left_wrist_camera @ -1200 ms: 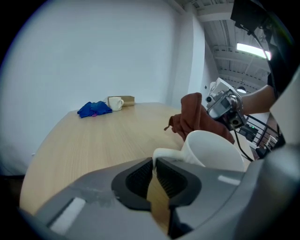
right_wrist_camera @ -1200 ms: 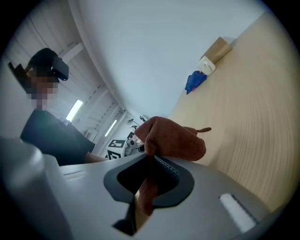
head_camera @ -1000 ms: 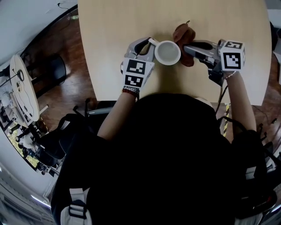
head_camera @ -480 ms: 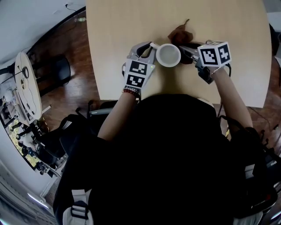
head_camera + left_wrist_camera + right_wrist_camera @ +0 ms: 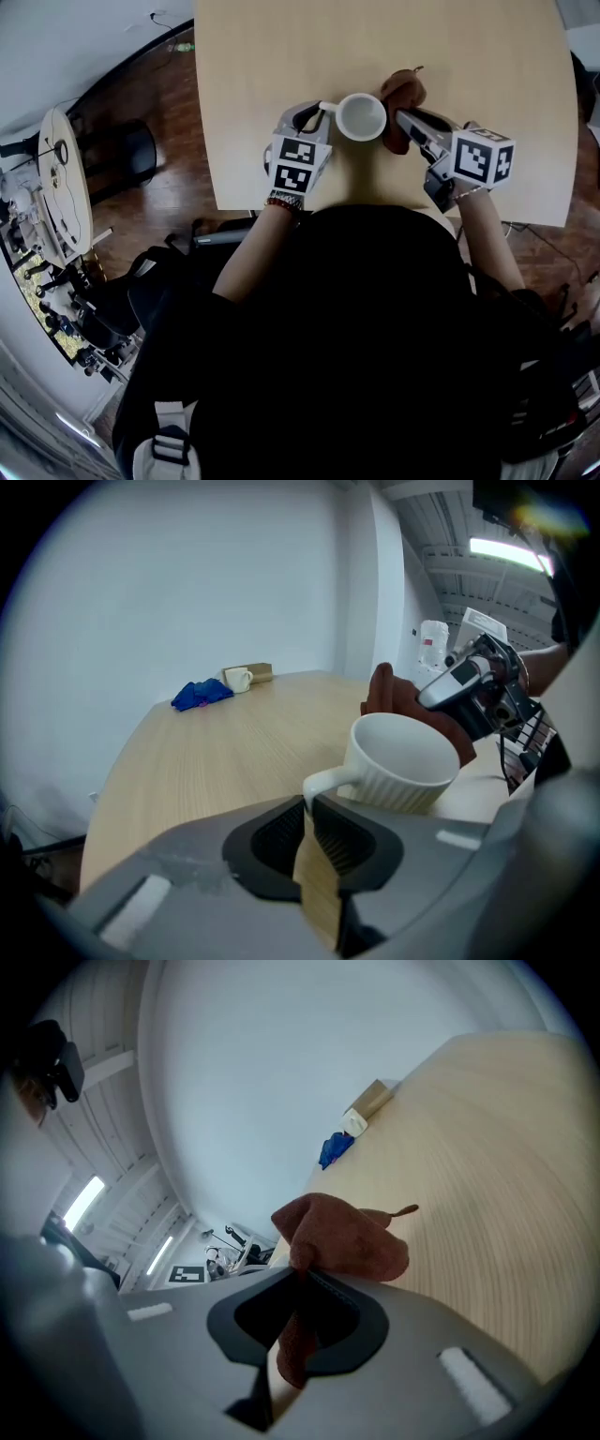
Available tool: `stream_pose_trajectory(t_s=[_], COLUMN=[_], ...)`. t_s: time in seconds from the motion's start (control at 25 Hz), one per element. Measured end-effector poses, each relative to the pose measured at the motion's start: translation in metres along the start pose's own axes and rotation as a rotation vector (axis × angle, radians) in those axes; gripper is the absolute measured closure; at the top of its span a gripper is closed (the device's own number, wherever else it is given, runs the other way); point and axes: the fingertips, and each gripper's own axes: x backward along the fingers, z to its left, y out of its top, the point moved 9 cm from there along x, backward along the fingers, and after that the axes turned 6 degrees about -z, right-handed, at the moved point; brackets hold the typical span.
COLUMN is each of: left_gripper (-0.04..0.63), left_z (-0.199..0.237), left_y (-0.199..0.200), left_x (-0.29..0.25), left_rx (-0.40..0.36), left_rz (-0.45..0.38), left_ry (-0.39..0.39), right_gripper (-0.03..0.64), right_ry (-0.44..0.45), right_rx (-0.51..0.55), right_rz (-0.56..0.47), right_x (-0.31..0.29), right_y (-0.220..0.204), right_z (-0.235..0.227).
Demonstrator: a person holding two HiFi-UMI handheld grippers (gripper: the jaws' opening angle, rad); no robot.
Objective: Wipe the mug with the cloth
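Light wood table (image 5: 281,56) over dark wood floor (image 5: 141,84), white wall behind. White ribbed mug (image 5: 361,116) stands upright near the table's near edge, empty, handle pointing to the person's left. Left gripper (image 5: 322,107) is clamped on the handle, jaws pinched on it in the left gripper view. Brown cloth (image 5: 401,92) bunched against the mug's right side, looks touching. Right gripper (image 5: 403,119) has its jaws clenched on a fold of the cloth, with the rest bulging past the tips and a tail hanging between the pads in the right gripper view. Far end of the table: blue rag (image 5: 200,694), small mug (image 5: 238,678), tan box (image 5: 256,671), well apart from the work.
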Motion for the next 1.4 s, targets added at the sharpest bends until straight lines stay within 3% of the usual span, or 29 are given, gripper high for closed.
stream_pose_trajectory(t_s=[0.16, 0.32, 0.76, 0.96, 1.24, 1.4], left_gripper=[0.554, 0.551, 0.537, 0.534, 0.534, 0.532], left_z=[-0.008, -0.017, -0.038, -0.047, -0.054, -0.070], left_y=[-0.007, -0.017, -0.040, -0.046, -0.043, -0.043], left_x=[0.012, 0.021, 0.052, 0.058, 0.060, 0.062], left_rx=[-0.018, -0.031, -0.089, -0.098, -0.097, -0.091], left_rz=[0.010, 0.012, 0.068, 0.076, 0.098, 0.103], left_ry=[-0.004, -0.031, -0.100, -0.139, -0.146, -0.174], right_gripper=[0.583, 0.583, 0.583, 0.584, 0.584, 0.584], right_ry=[-0.014, 0.024, -0.084, -0.061, 0.051, -0.037], right_rx=[-0.063, -0.042, -0.007, 0.008, -0.130, -0.217], right_rz=[-0.009, -0.012, 0.030, 0.020, -0.078, -0.080], right_x=[-0.001, -0.010, -0.039, -0.039, 0.009, 0.038], right_y=[-0.016, -0.022, -0.041, -0.036, -0.028, -0.046], right_z=[-0.003, -0.009, -0.029, -0.023, 0.006, 0.000])
